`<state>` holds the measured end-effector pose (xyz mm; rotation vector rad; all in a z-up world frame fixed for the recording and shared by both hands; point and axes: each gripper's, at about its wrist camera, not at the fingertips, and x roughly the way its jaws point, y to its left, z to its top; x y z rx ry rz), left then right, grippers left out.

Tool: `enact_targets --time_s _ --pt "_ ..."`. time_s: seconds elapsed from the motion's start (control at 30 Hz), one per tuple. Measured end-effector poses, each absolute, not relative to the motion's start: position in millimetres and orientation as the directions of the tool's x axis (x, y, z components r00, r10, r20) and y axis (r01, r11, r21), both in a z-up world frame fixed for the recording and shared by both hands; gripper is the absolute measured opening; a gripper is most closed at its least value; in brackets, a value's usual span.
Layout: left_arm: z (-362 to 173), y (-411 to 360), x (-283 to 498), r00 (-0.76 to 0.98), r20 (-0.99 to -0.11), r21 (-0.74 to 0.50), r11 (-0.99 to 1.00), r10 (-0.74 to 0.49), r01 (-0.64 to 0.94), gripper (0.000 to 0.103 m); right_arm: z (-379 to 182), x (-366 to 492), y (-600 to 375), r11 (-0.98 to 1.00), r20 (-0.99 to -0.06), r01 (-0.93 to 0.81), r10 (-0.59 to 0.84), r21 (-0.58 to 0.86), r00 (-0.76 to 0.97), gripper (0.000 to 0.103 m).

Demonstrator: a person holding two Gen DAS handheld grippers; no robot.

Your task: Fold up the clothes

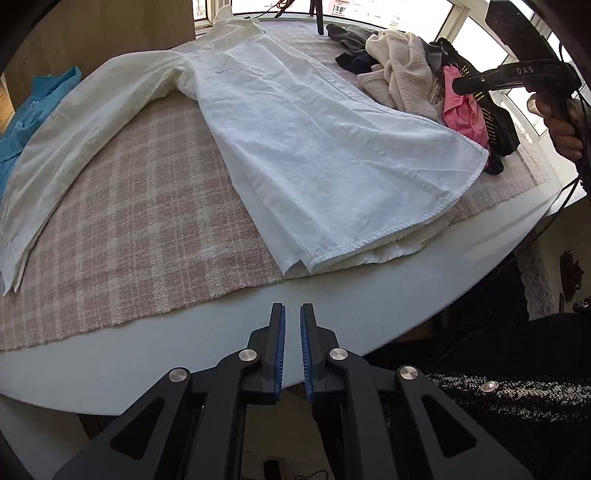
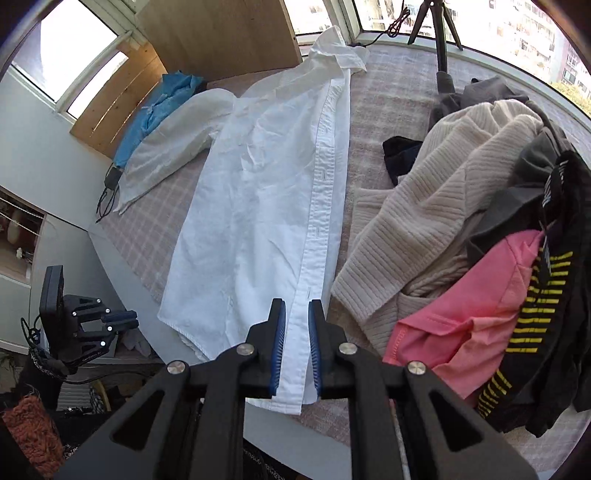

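A white button-up shirt [image 1: 295, 129] lies flat on the pink checked cloth [image 1: 129, 221], its collar at the far end and its hem near the table's front edge. One sleeve [image 1: 74, 147] stretches out to the left. My left gripper [image 1: 292, 306] hovers over the bare table edge just short of the hem, its jaws a narrow gap apart with nothing between them. My right gripper [image 2: 296, 302] hangs above the shirt's [image 2: 258, 184] button placket at the hem corner, narrowly open and empty. In the left wrist view the right gripper [image 1: 458, 84] is raised over the clothes pile.
A heap of clothes lies right of the shirt: a beige knit sweater [image 2: 443, 184], a pink garment [image 2: 461, 314] and a black one with yellow stripes [image 2: 543, 295]. A blue garment [image 2: 159, 107] lies far left. A tripod [image 2: 439, 37] and a wooden board [image 2: 221, 33] stand behind.
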<state>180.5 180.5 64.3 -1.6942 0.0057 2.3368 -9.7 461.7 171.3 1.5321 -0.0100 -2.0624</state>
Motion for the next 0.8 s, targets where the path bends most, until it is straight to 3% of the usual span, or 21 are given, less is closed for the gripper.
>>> enact_targets --time_s 0.07,0.2,0.37,0.47,0.67,0.73,0.77,0.8 --pt "82 177 171 -0.328 -0.921 -0.154 -0.971 0.209 -0.183 0.008 193 -38 456 -0.827 -0.857 0.449 -0.468 0.339 -0.216 0.029" --pt "101 201 130 -0.401 -0.862 -0.252 -0.948 0.311 -0.193 0.007 212 -109 428 -0.82 -0.832 0.495 -0.47 0.288 -0.296 0.029" --pt "84 279 63 -0.375 -0.791 -0.391 -0.871 0.484 -0.298 0.007 153 -241 392 -0.832 -0.837 0.47 -0.462 0.295 -0.293 0.029" --pt "57 320 39 -0.304 -0.804 -0.399 -0.842 0.512 -0.364 0.008 124 -299 366 -0.832 -0.843 0.479 -0.452 0.28 -0.292 0.029" --pt "17 325 28 -0.194 -0.805 -0.483 -0.808 0.561 -0.337 0.007 73 -357 334 -0.828 -0.88 0.492 -0.418 0.267 -0.226 0.031" --pt "11 323 28 -0.176 -0.799 -0.503 -0.799 0.576 -0.33 0.007 69 -359 330 -0.801 -0.876 0.517 -0.446 0.301 -0.182 0.017" --pt "9 322 28 -0.174 -0.793 -0.511 -0.793 0.583 -0.331 0.007 71 -358 327 -0.796 -0.885 0.532 -0.434 0.289 -0.168 0.003" --pt "8 322 27 -0.173 -0.787 -0.519 -0.787 0.592 -0.334 0.007 73 -357 324 -0.791 -0.895 0.548 -0.417 0.271 -0.159 0.002"
